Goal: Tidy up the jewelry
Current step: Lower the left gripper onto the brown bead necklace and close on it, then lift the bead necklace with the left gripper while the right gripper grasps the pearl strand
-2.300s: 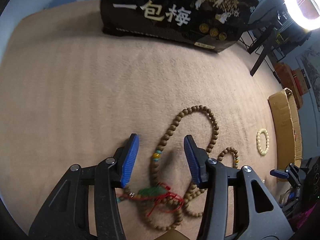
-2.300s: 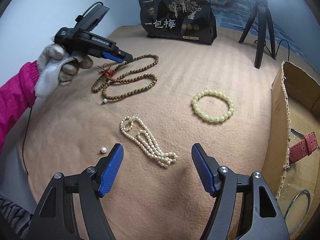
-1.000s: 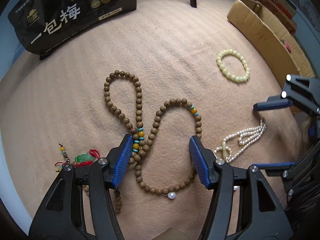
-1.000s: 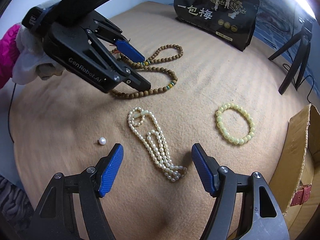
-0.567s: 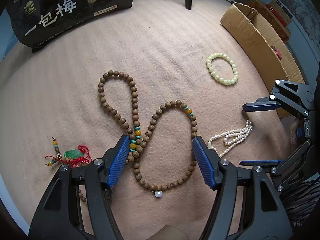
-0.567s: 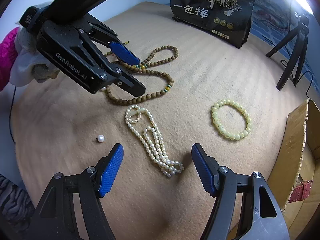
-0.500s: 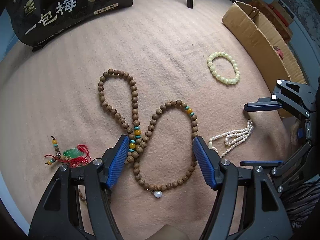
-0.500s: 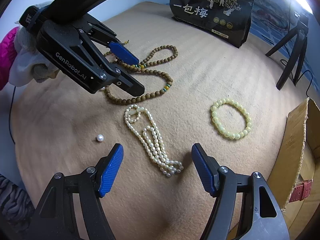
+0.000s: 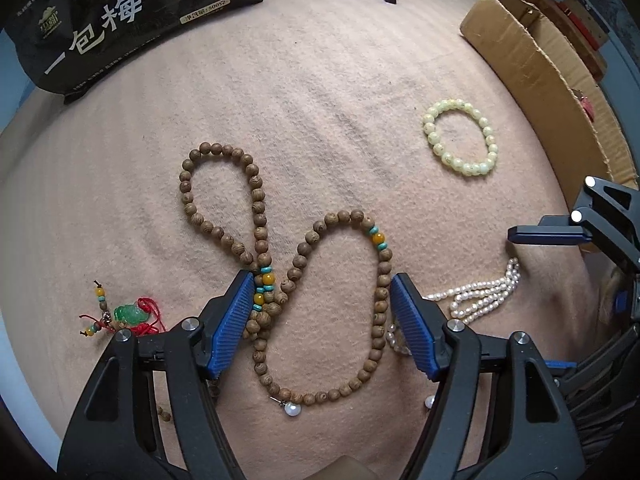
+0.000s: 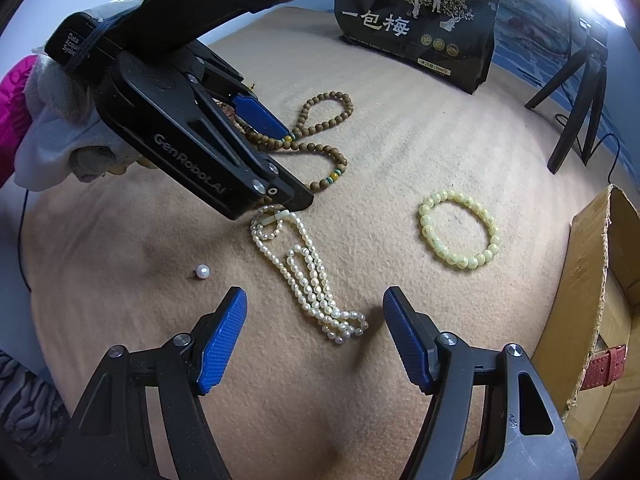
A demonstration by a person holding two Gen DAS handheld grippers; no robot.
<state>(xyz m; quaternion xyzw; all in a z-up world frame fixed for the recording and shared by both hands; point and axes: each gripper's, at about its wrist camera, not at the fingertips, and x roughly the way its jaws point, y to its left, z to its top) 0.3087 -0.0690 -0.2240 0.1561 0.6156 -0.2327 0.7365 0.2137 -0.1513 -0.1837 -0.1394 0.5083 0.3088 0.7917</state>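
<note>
The wooden bead necklace (image 9: pixel 280 276) lies looped on the tan blanket (image 9: pixel 320 100), a loop between the left tool's (image 9: pixel 322 322) spread fingers. At its 3 o'clock the pearl strand (image 10: pixel 308 272) lies before the right tool (image 10: pixel 316 338), also spread.

Bare felt between wooden bead necklace (image 9: pixel 256 208) and pale bracelet (image 9: pixel 460 138); cardboard box (image 9: pixel 540 68) walls right edge.

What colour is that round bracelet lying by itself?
Pale yellow-green bracelet, clearest in the right wrist view.
</note>
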